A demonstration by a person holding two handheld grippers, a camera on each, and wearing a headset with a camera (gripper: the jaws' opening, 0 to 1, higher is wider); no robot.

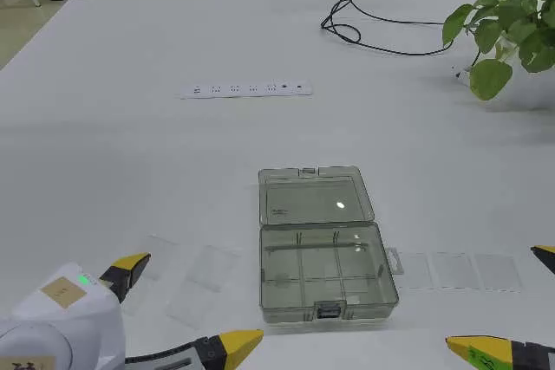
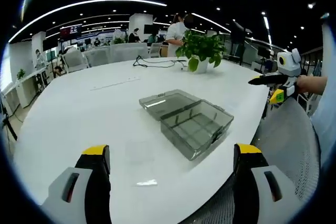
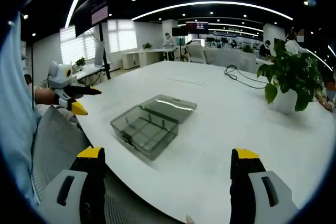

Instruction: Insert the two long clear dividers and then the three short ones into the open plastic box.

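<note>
Open-plan office, white table (image 1: 130,153); open plastic box (image 1: 316,199); left hand-held gripper (image 2: 171,150), right hand-held gripper (image 3: 168,153) wide, empty.

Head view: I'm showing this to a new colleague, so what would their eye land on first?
The open smoky-grey plastic box sits front-centre on the white table, lid laid back. Long clear plastic dividers lie flat to its left, and three short clear dividers lie in a row to its right. The yellow-tipped left gripper and right gripper hang open at the bottom corners.
</note>
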